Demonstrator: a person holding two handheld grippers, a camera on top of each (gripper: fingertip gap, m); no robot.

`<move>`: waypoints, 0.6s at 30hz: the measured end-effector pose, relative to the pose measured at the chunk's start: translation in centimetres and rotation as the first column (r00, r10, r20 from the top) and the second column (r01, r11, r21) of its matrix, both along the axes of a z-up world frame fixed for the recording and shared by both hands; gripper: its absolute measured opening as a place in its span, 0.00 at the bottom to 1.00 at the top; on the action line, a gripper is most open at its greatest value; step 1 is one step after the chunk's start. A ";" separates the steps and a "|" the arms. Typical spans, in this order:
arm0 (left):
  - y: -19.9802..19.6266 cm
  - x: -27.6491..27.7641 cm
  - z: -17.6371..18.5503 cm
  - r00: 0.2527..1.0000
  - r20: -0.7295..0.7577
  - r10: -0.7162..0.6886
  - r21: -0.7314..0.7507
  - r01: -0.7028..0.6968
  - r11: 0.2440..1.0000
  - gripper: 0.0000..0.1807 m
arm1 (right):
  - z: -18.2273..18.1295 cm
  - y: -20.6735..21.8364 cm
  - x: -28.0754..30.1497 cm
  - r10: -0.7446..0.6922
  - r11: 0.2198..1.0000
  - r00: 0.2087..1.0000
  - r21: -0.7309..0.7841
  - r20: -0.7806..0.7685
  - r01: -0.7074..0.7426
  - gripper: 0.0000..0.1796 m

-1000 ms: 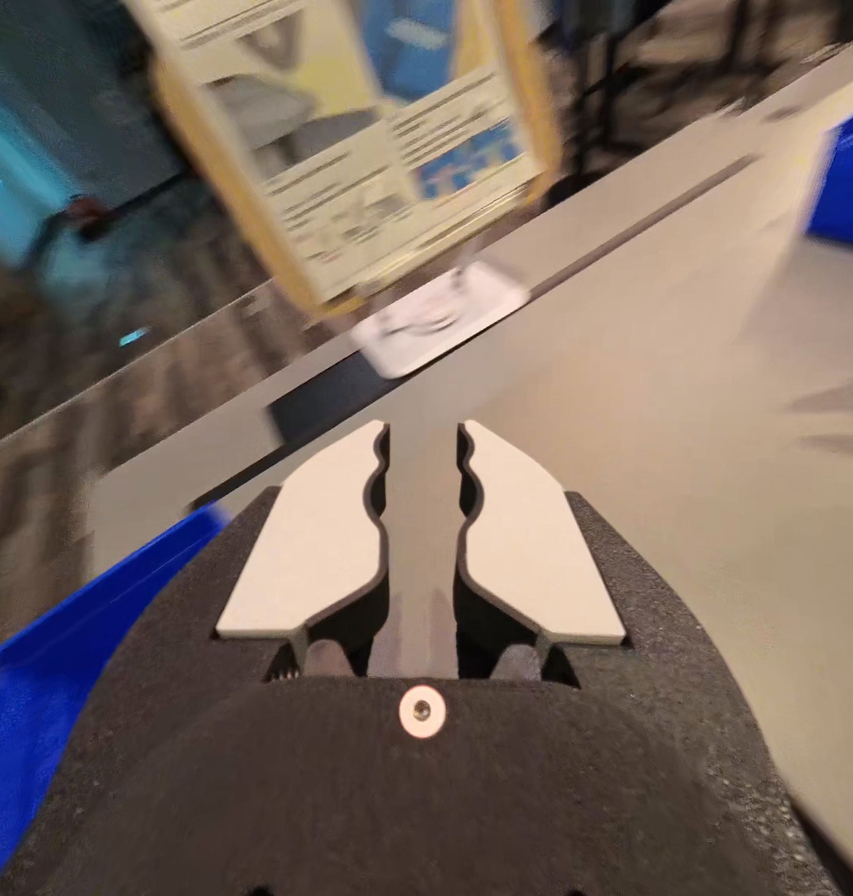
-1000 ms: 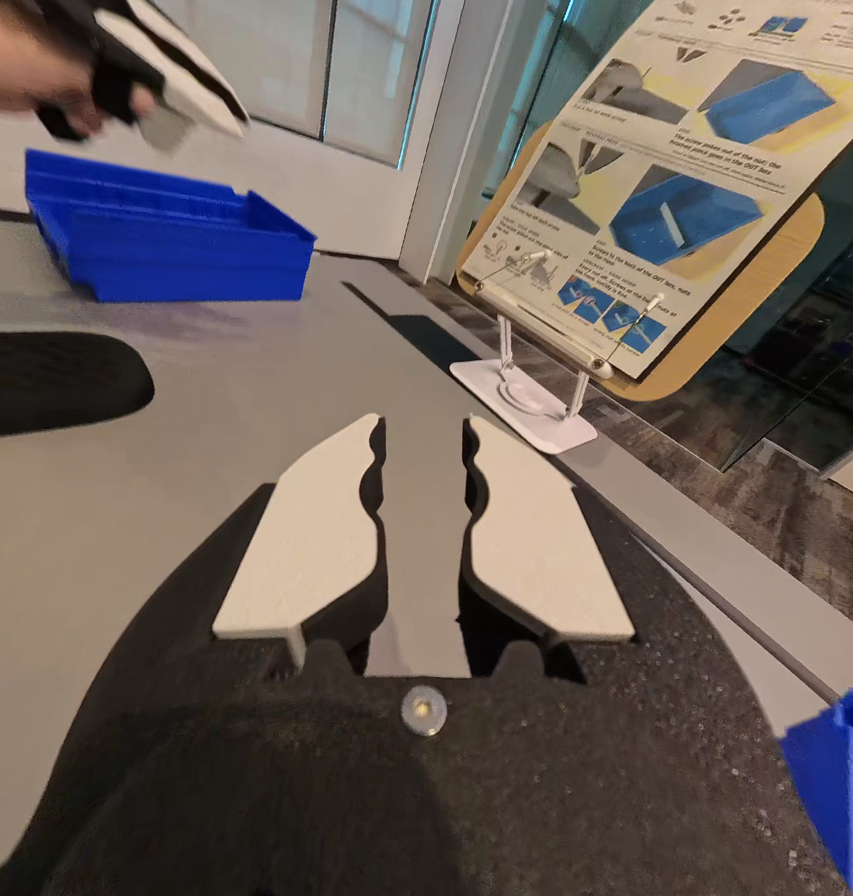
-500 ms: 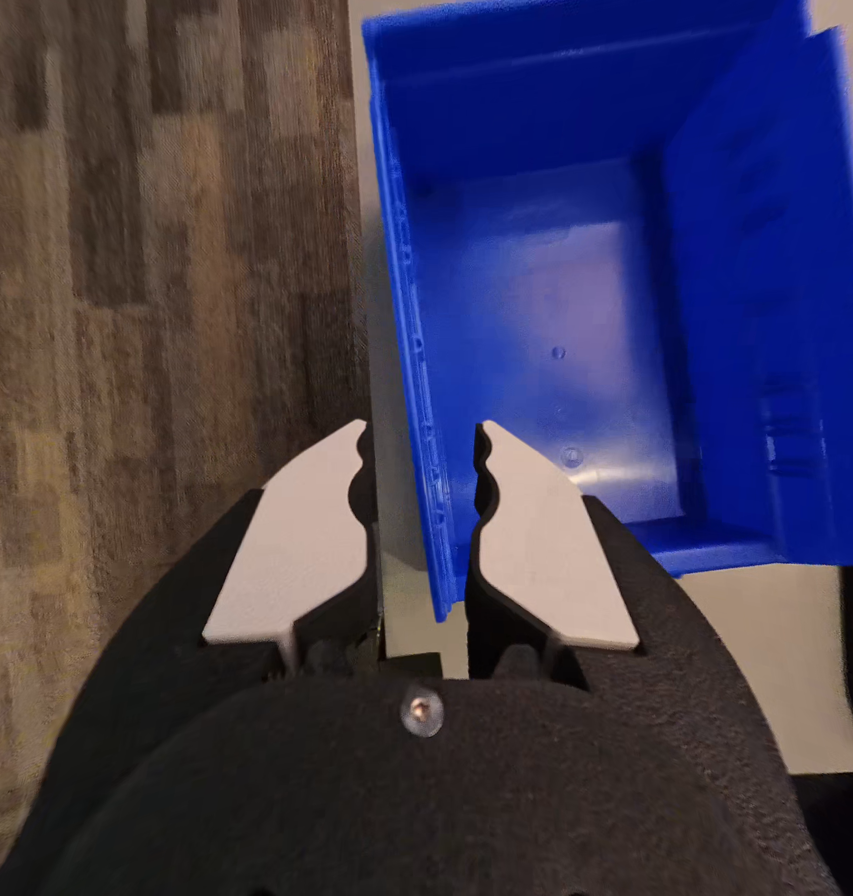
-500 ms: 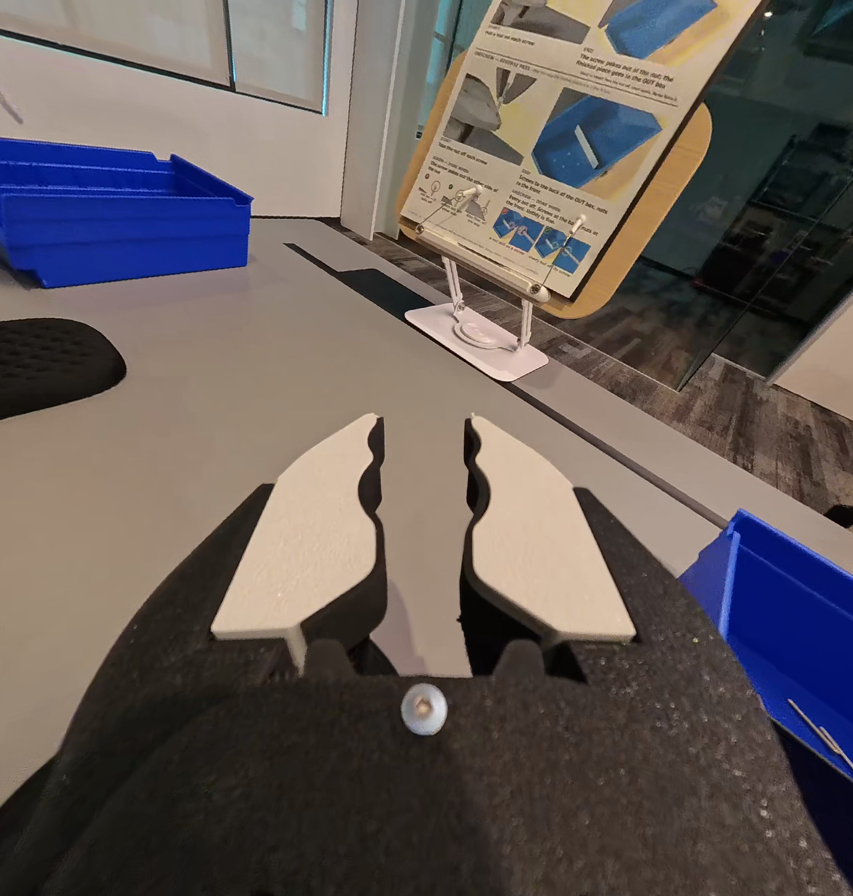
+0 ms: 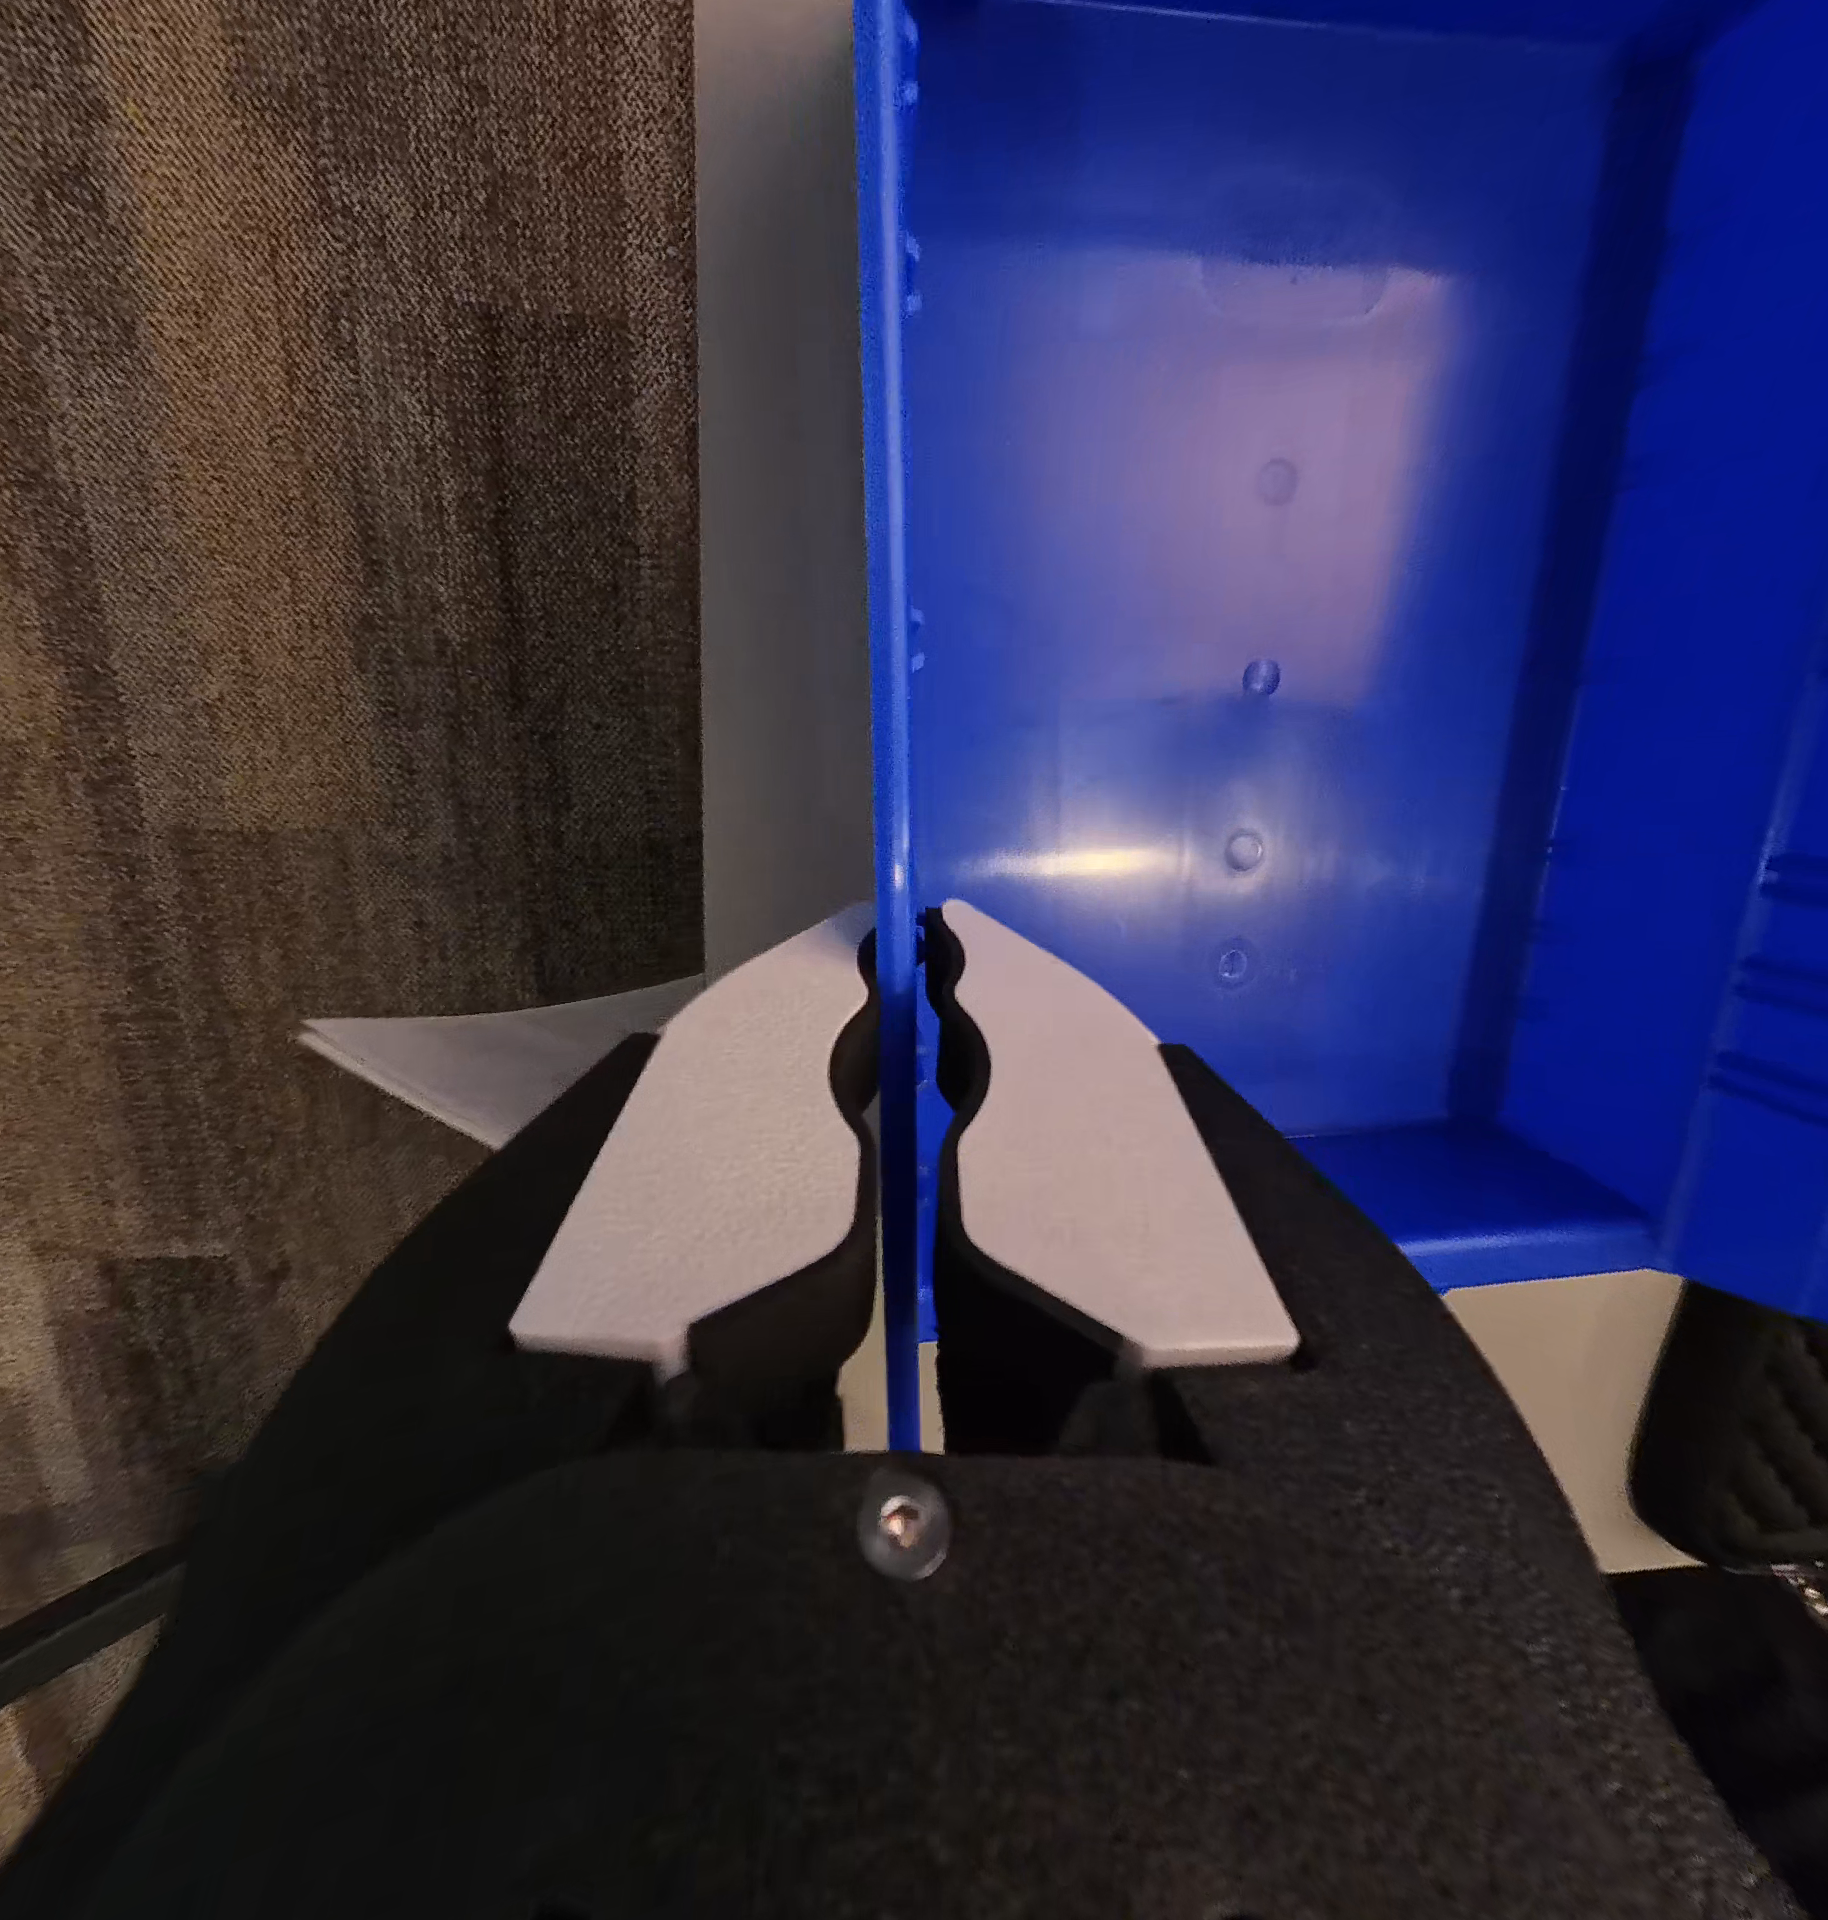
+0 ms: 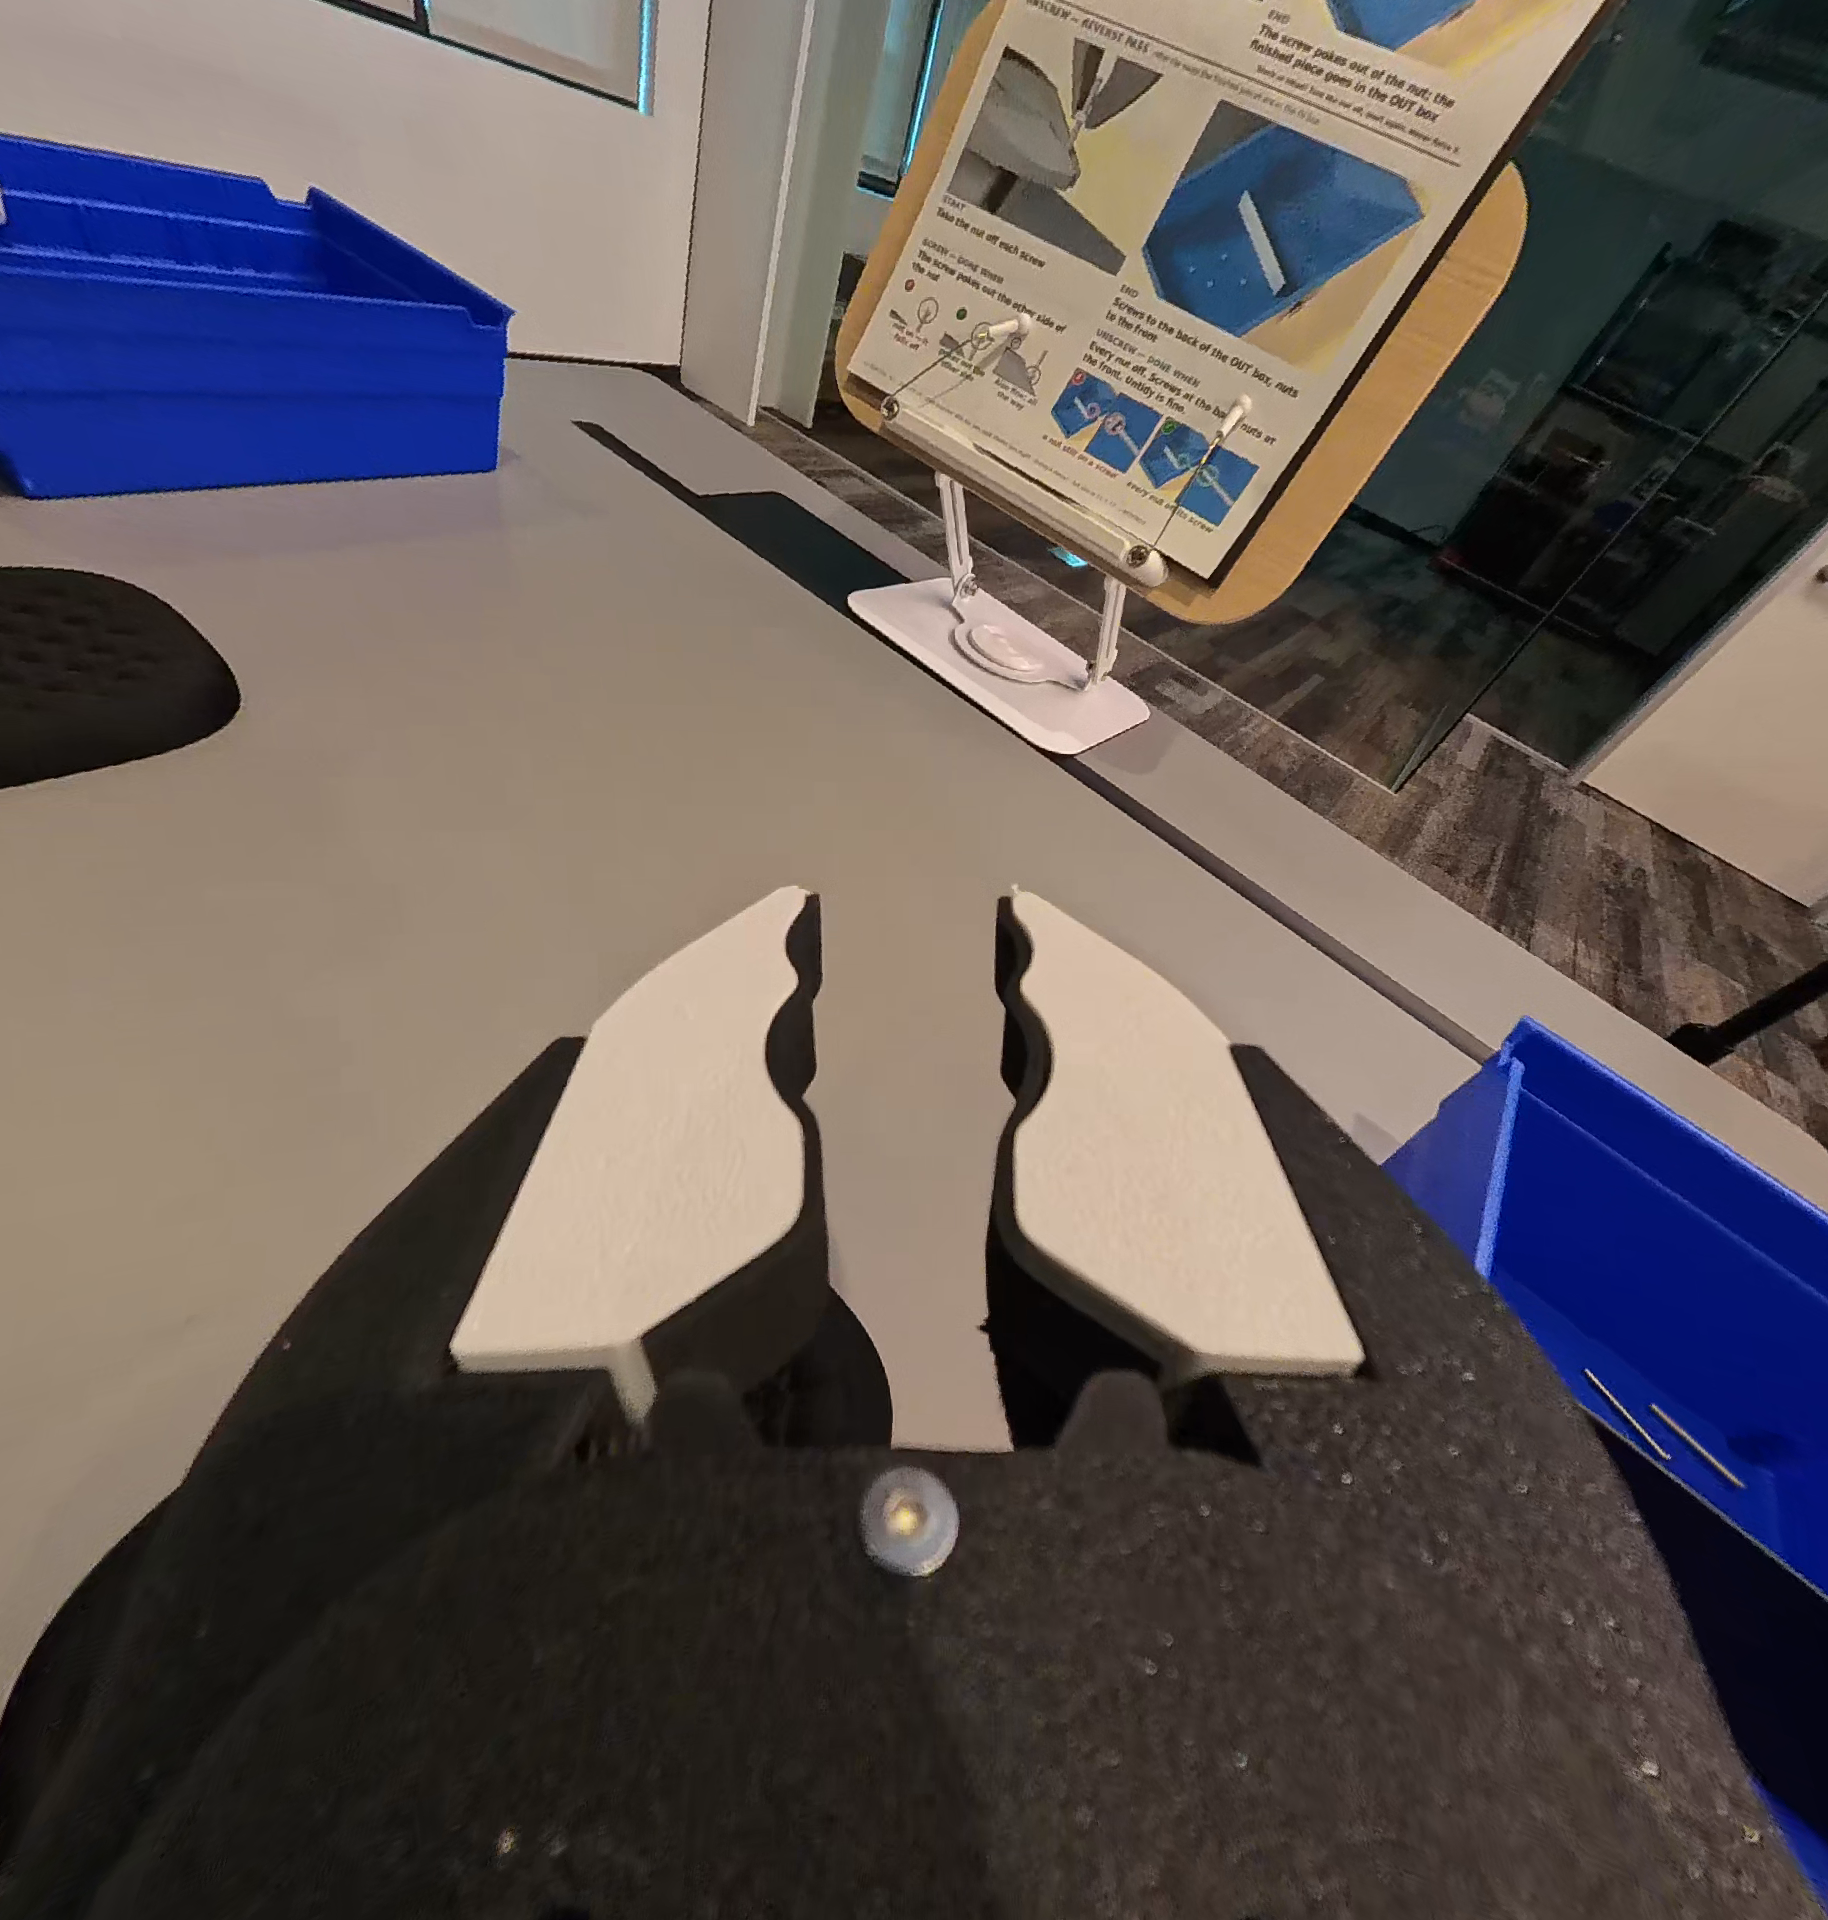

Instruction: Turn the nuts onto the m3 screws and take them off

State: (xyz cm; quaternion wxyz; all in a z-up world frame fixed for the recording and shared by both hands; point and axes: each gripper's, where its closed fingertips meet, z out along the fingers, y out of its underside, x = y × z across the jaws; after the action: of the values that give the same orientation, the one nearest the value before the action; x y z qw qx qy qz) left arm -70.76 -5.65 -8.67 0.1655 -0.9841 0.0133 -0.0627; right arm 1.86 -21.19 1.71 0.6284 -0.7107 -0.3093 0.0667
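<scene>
In the left wrist view my left gripper is shut on the thin left wall of an empty blue bin, one finger outside and one inside. No screws or nuts show in this bin. In the right wrist view my right gripper is open and empty above the grey table. A second blue bin sits at the lower right with two thin metal screws on its floor. The blue bin that the left gripper holds also shows at the far left of the right wrist view.
An instruction board on a white stand is at the table's far edge. A black perforated pad lies at the left and also shows in the left wrist view. Carpet floor lies past the table edge. Tip to tip, the grippers are about 75 cm apart.
My left gripper swung from facing the board to over the blue bin and closed on its left wall. My right gripper turned slightly right and stayed open.
</scene>
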 end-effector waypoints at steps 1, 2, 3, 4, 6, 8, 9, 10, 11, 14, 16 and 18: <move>0.0 0.1 0.0 1.000 0.003 0.001 0.002 -0.001 1.000 0.03 | 0.0 0.0 0.2 -0.004 1.000 1.000 0.000 -0.012 0.004 0.17; 0.0 0.2 0.0 1.000 0.002 0.001 0.000 -0.001 1.000 0.03 | 0.0 0.0 0.3 -0.007 1.000 1.000 0.000 -0.028 0.007 0.17; 0.0 0.4 0.0 1.000 0.000 -0.001 -0.003 0.001 1.000 0.03 | -0.1 0.0 0.5 -0.006 1.000 0.999 -0.001 -0.045 0.006 0.17; 0.0 0.7 0.0 1.000 -0.001 -0.004 -0.004 0.004 1.000 0.03 | -0.1 0.0 0.5 -0.004 1.000 0.998 -0.004 -0.062 0.004 0.17; 0.3 1.6 0.0 1.000 -0.001 0.006 -0.002 -0.006 1.000 0.03 | -0.3 0.1 0.7 -0.003 1.000 0.996 -0.012 -0.091 0.002 0.17; 0.7 2.7 0.0 1.000 -0.003 0.010 0.001 -0.010 1.000 0.03 | -0.4 0.3 1.0 -0.010 1.000 0.994 -0.019 -0.107 0.008 0.17; 0.9 3.4 0.0 1.000 -0.001 0.011 0.004 -0.011 1.000 0.03 | -0.6 0.4 1.1 -0.014 1.000 0.994 -0.025 -0.110 0.011 0.17; 1.1 4.1 0.0 1.000 0.000 0.013 0.006 -0.013 1.000 0.03 | -0.8 0.5 1.1 -0.018 0.999 0.994 -0.033 -0.111 0.014 0.17; 1.4 4.9 -0.1 1.000 0.000 0.013 0.011 -0.013 1.000 0.03 | -1.0 0.6 1.2 -0.021 0.999 0.994 -0.042 -0.110 0.017 0.17; 2.2 7.8 -0.1 1.000 0.004 0.016 0.032 -0.016 0.999 0.03 | -1.7 1.0 1.4 -0.029 0.997 0.995 -0.069 -0.096 0.023 0.17; 2.7 9.8 -0.1 1.000 0.001 0.005 0.047 -0.005 0.999 0.03 | -2.1 1.3 1.5 -0.036 0.996 0.996 -0.089 -0.083 0.028 0.17; 3.1 11.9 -0.1 1.000 0.000 -0.018 0.058 0.018 0.998 0.03 | -2.3 1.6 1.5 -0.035 0.994 0.997 -0.110 -0.074 0.026 0.17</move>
State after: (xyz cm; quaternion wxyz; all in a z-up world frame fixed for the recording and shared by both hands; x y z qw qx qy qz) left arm -58.88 -2.59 -8.80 0.1935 -0.9787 0.0238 -0.0641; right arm 3.32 -19.58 -0.57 0.6006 -0.7456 -0.2704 0.1007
